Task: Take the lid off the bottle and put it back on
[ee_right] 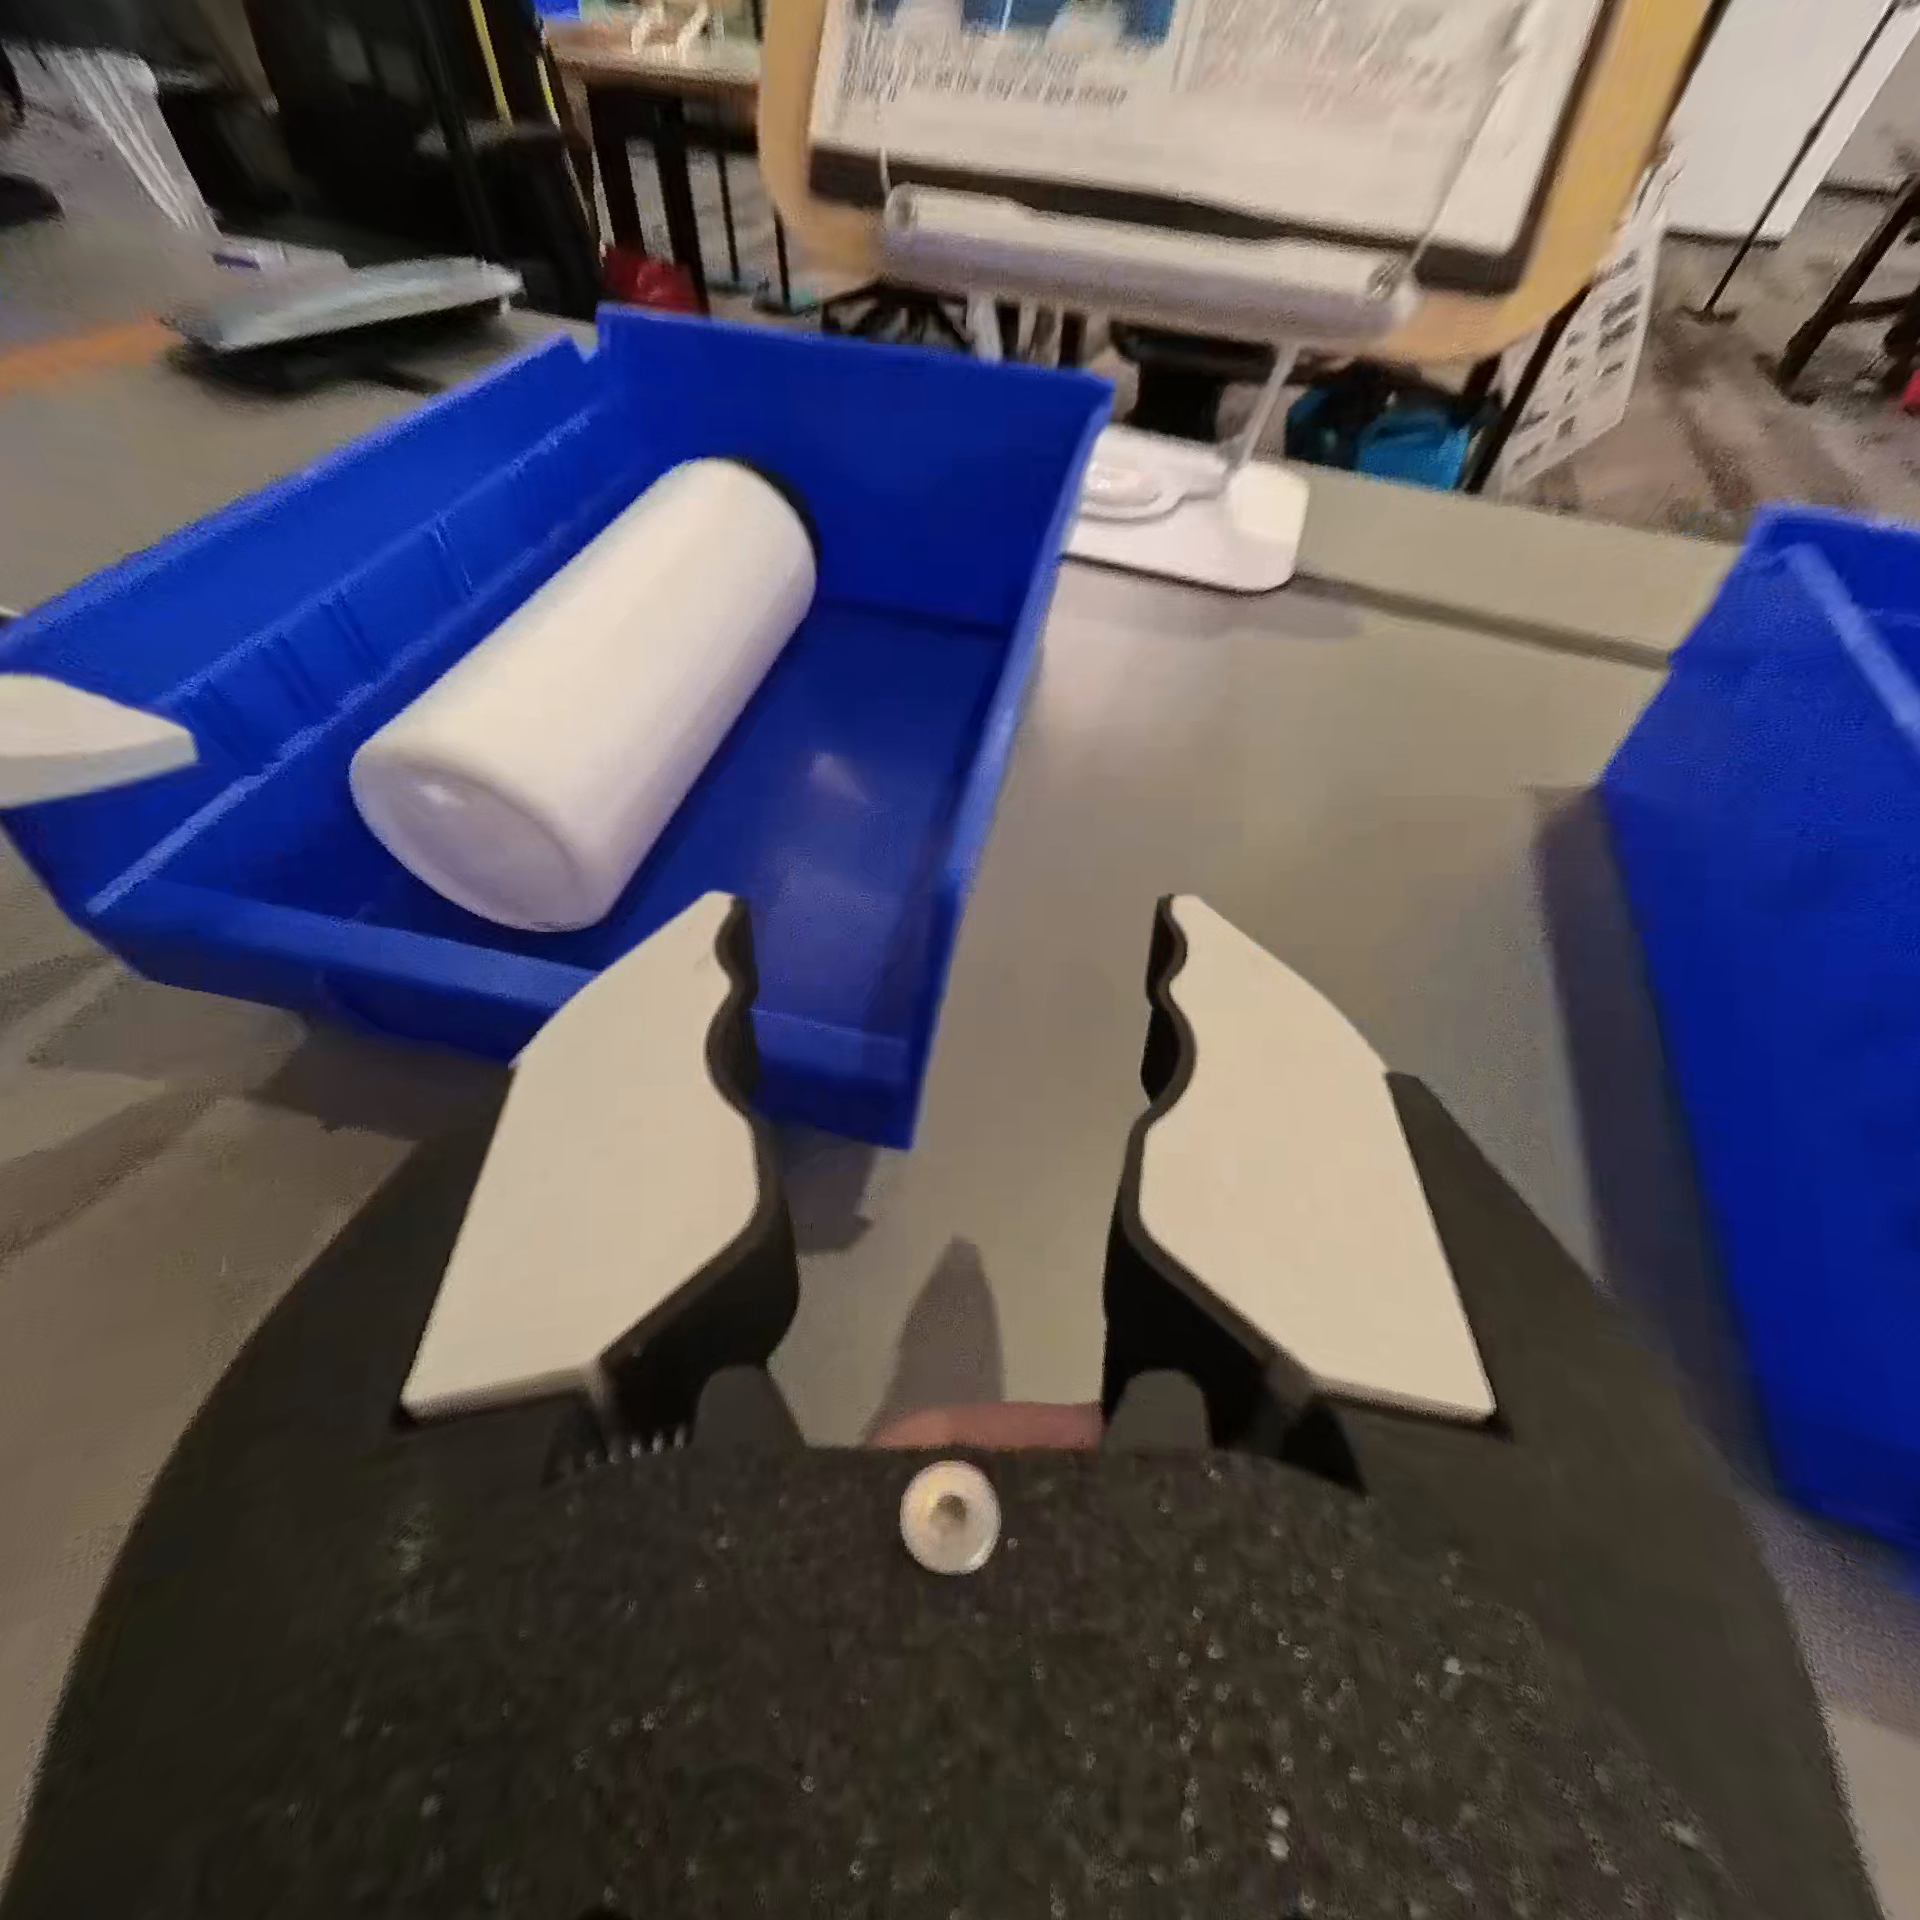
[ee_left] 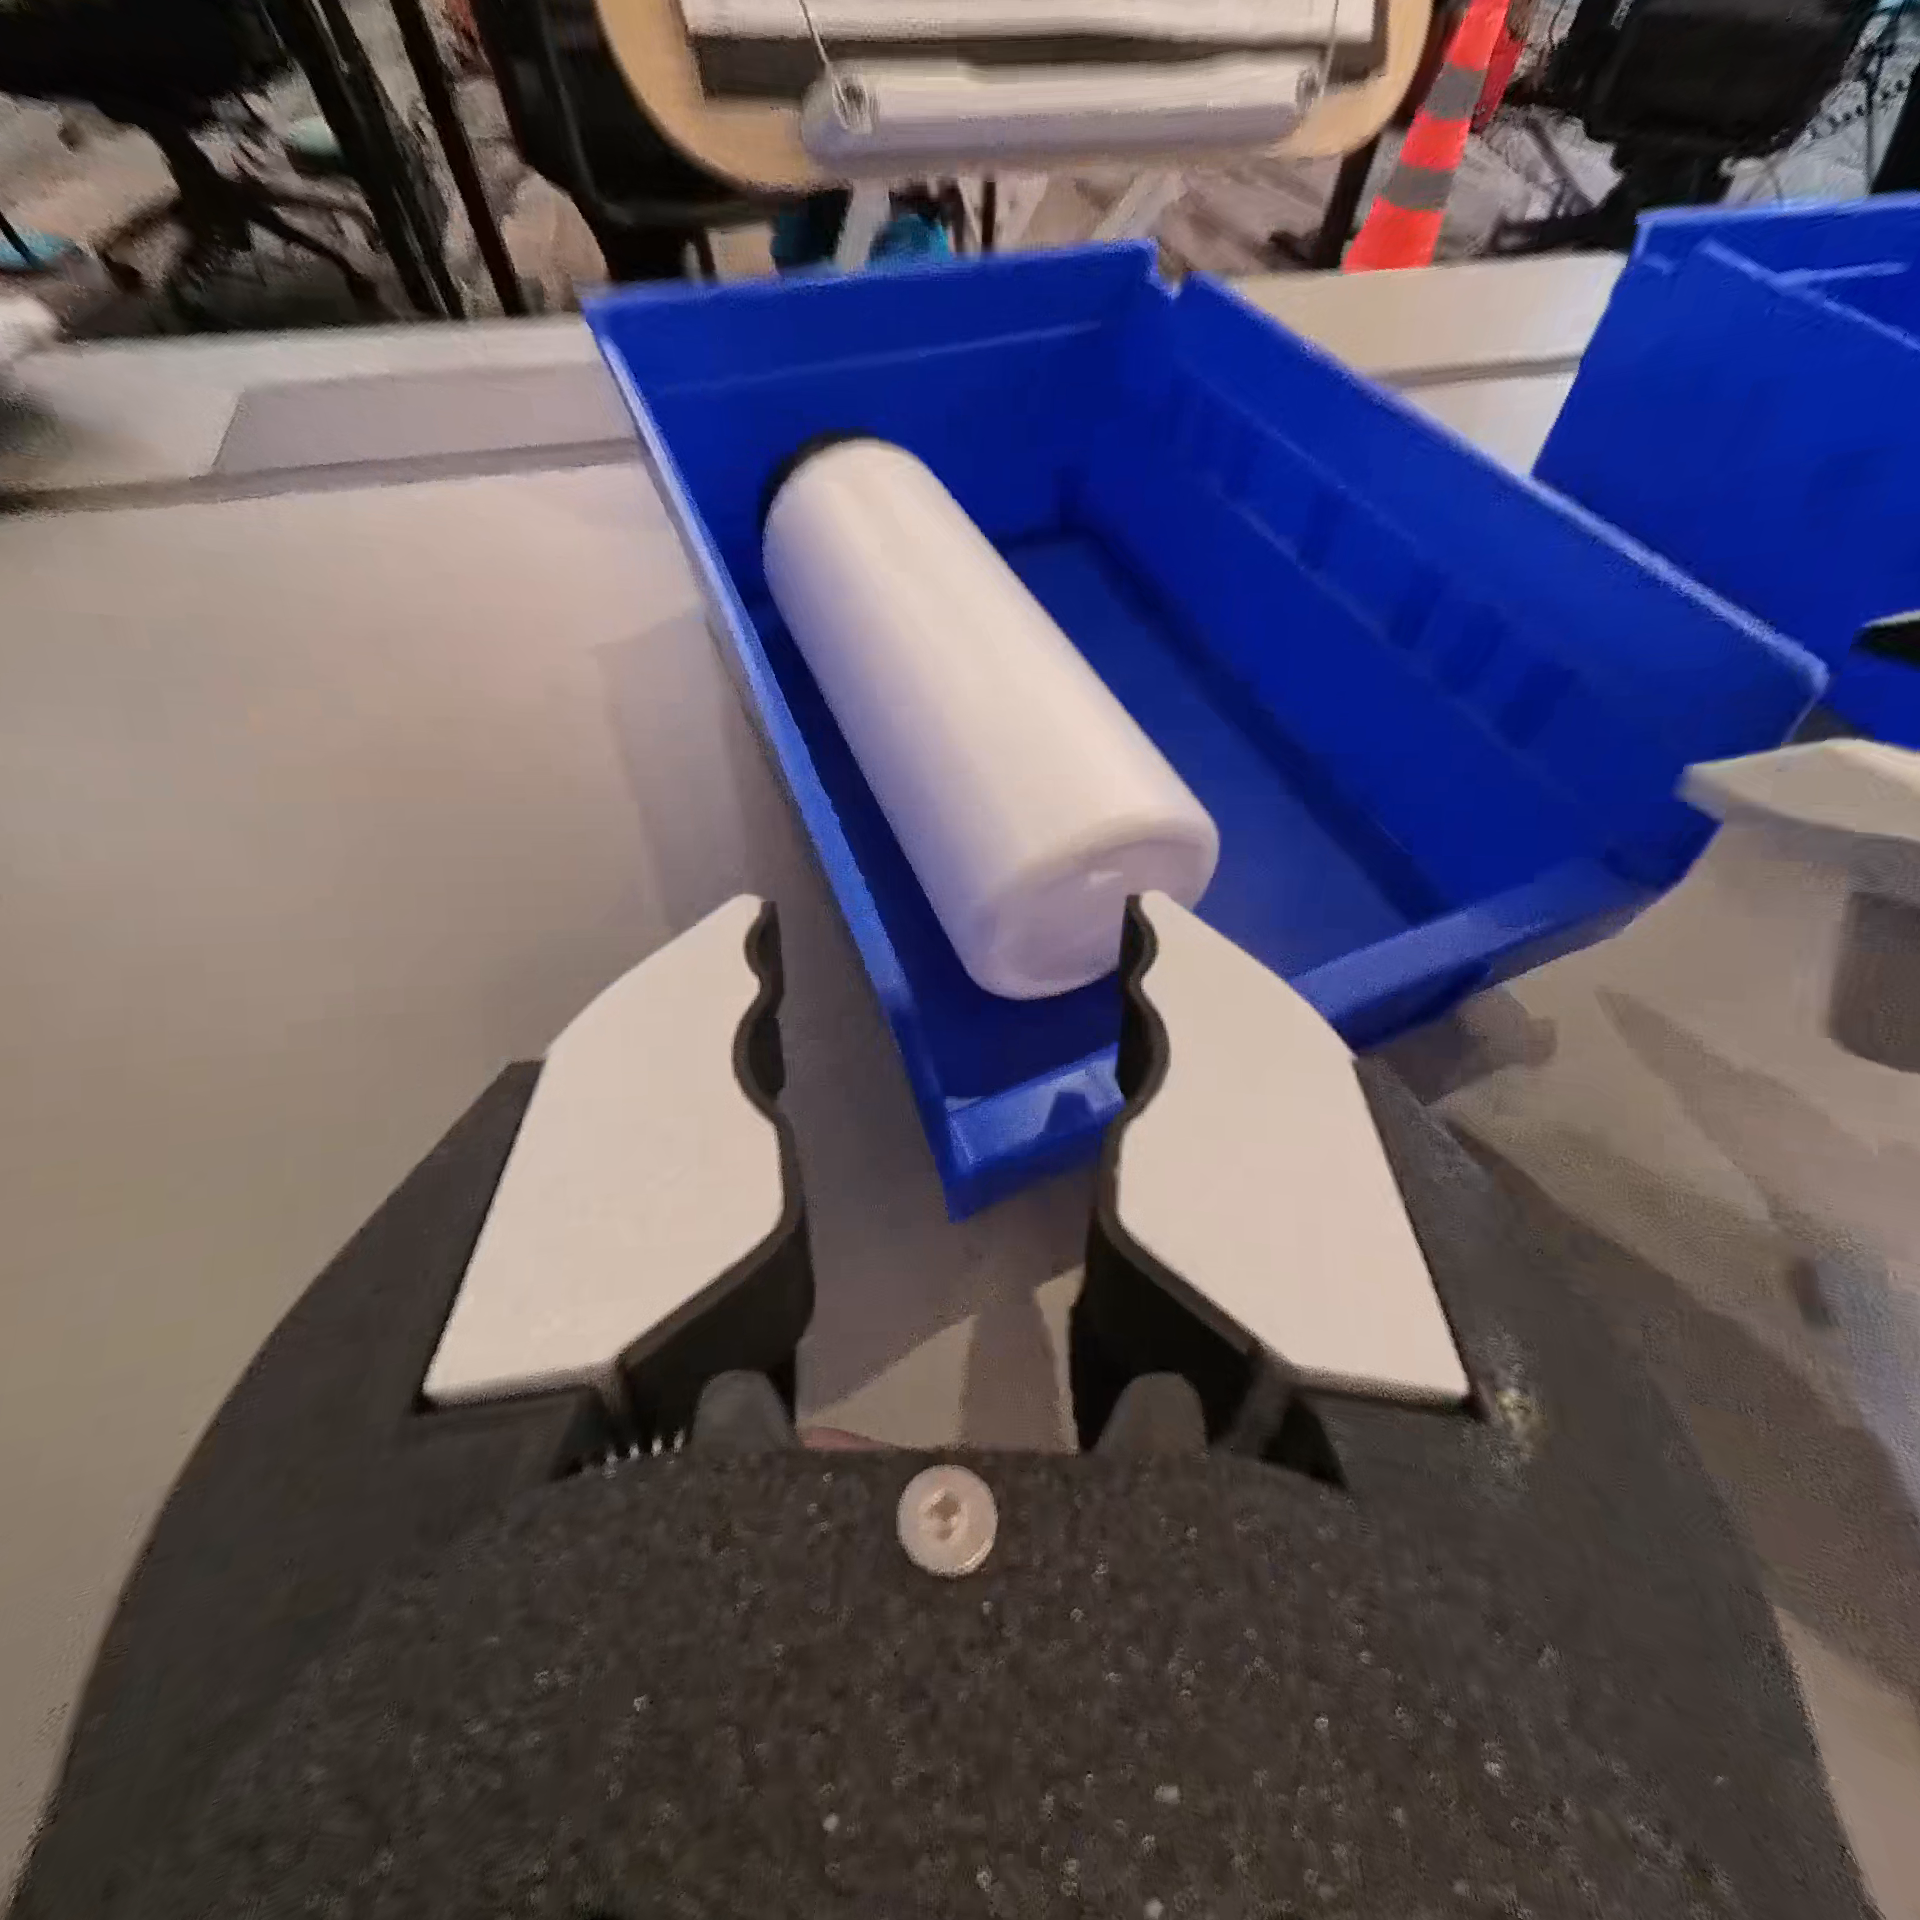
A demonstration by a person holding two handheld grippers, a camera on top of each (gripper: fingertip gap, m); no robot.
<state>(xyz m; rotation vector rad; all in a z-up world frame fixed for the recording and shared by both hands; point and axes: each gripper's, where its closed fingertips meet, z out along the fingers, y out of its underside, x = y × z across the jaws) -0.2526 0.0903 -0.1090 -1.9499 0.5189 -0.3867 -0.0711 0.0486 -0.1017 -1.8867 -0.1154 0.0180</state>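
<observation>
A white bottle [ee_left: 977, 707] lies on its side in a blue bin [ee_left: 1382, 665], its base toward me and a dark lid [ee_left: 831, 445] at its far end against the bin's back wall. My left gripper [ee_left: 948, 925] is open and empty, above the bin's near left corner, short of the bottle's base. In the right wrist view the bottle [ee_right: 582, 696] lies in the same bin [ee_right: 966, 727]. My right gripper [ee_right: 948, 914] is open and empty, above the bin's near right corner. The other gripper's fingertip shows at the edge of each view [ee_left: 1808, 779] [ee_right: 94, 738].
A second blue bin [ee_right: 1787, 987] stands on the grey table [ee_right: 1299, 831] to the right. A white stand base [ee_right: 1184, 520] sits behind the first bin. Beyond the table are a board on a wooden frame, an orange cone [ee_left: 1423, 156] and clutter.
</observation>
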